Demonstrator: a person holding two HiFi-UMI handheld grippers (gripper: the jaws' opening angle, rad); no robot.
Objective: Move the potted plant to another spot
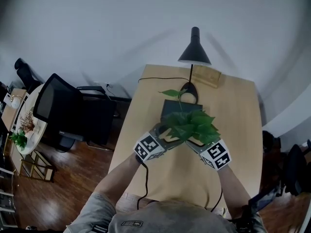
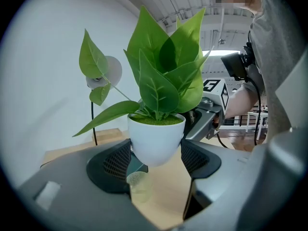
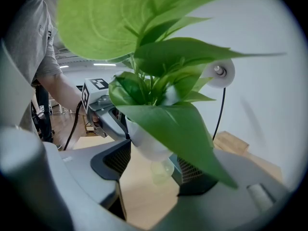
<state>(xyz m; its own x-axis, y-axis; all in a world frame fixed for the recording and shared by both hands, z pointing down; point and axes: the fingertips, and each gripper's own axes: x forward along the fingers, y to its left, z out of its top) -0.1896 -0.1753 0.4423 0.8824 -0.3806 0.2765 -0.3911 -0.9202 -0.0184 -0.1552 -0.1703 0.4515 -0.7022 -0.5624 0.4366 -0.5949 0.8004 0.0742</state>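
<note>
**A:** Fingers [image 2: 108, 165] of the left gripper [image 2: 155, 174] and of the right gripper [image 3: 151, 170] share one load. What could go wrong?

**B:** The white rounded pot with its green leafy plant [image 2: 155, 138] tapers downward and leans in the right gripper view. If the two hands pull unevenly, I'd judge it could slide out and tip.

**A:** How do the fingers stand?

**B:** Both pairs are spread wide and pressed against the pot's flanks from opposite sides.

**A:** And the plant?

**B:** At the centre of the head view, apparently lifted just clear of the pale wooden desk [image 1: 233, 125], below the black cone-shaded lamp [image 1: 194, 50].
</note>
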